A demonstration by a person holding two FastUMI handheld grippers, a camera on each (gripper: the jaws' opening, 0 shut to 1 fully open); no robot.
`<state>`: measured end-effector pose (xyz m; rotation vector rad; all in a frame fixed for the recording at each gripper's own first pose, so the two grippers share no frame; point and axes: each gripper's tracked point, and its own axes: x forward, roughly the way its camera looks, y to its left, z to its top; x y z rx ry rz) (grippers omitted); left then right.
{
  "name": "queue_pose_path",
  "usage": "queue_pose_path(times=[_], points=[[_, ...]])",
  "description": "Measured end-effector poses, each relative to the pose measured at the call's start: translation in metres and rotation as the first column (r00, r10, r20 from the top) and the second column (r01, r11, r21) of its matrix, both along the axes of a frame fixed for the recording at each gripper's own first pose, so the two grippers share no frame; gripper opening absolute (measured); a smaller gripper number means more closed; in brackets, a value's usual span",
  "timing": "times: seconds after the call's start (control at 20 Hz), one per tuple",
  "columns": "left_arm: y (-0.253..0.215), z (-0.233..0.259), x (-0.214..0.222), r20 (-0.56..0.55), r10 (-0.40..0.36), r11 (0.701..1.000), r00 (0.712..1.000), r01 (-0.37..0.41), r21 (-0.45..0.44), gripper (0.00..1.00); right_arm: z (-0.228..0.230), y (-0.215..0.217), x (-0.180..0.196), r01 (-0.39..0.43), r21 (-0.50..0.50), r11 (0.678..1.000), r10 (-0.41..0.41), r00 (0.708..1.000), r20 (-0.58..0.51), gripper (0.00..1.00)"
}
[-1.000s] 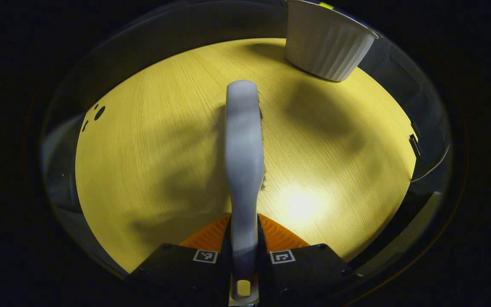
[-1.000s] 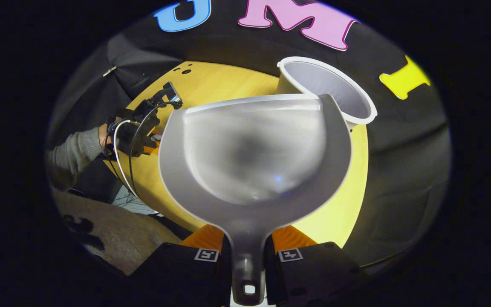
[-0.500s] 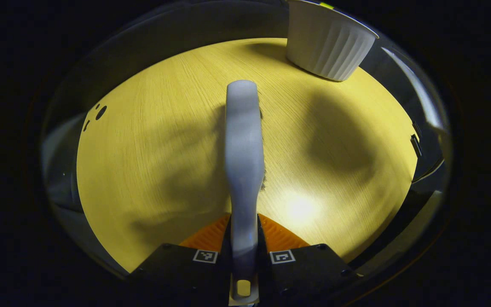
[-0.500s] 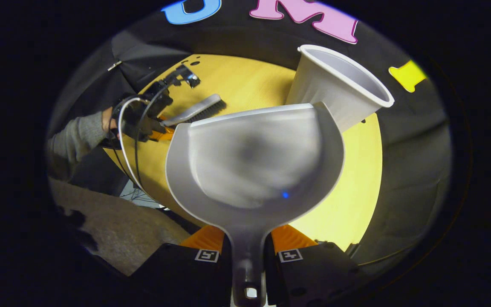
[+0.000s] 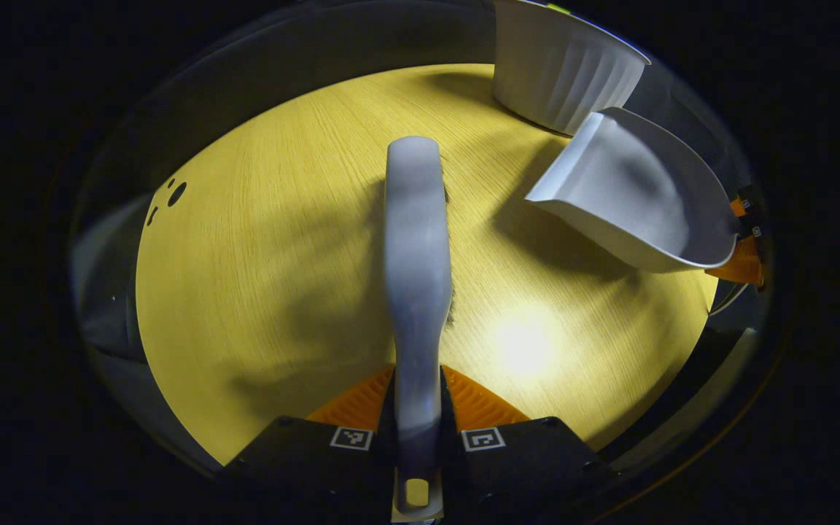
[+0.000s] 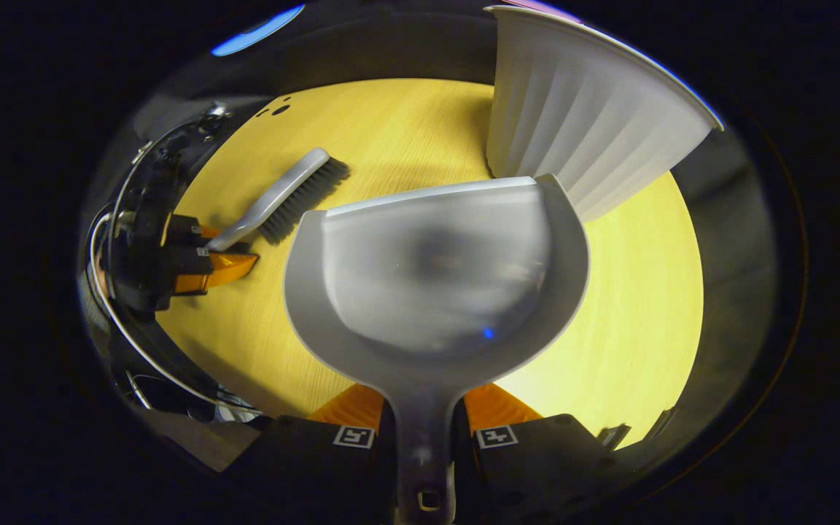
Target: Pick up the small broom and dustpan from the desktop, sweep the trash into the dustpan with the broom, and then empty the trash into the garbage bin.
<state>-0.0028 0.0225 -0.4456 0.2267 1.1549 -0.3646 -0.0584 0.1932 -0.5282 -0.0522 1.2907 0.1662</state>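
Two containers: we see no trash in the dustpan [image 6: 434, 270]; the ribbed bin [image 6: 588, 124] stands just beyond its lip, its inside hidden from us. Our right gripper [image 6: 424, 423] is clamped on the dustpan's handle, mouth pointing away. Our left gripper [image 5: 418, 408] is clamped on the broom [image 5: 416, 248], which runs lengthwise straight ahead over the table [image 5: 267, 240].

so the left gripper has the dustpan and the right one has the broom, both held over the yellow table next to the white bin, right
The tools are swapped. In the left gripper view, the left gripper is shut on the broom; in the right gripper view, the right gripper is shut on the dustpan. Both are over the yellow table near the white bin.
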Motion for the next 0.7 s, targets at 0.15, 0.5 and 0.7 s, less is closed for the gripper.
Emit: queue_pose_path(times=[0.15, 0.5, 0.7], points=[[0.000, -0.002, -0.001, -0.007, 0.007, 1.000, 1.000, -0.007, 0.004, 0.27, -0.013, -0.003, 0.001, 0.023, 0.000, 1.000, -0.023, 0.999, -0.027, 0.36], [0.000, -0.003, -0.001, -0.004, 0.004, 1.000, 1.000, -0.004, 0.014, 0.30, -0.021, -0.002, -0.005, 0.071, 0.063, 0.995, -0.067, 0.996, -0.061, 0.36], [0.001, -0.006, -0.001, -0.017, -0.003, 1.000, 1.000, 0.003, 0.024, 0.31, -0.021, 0.000, -0.004, 0.067, 0.063, 0.996, -0.065, 0.997, -0.038, 0.43]])
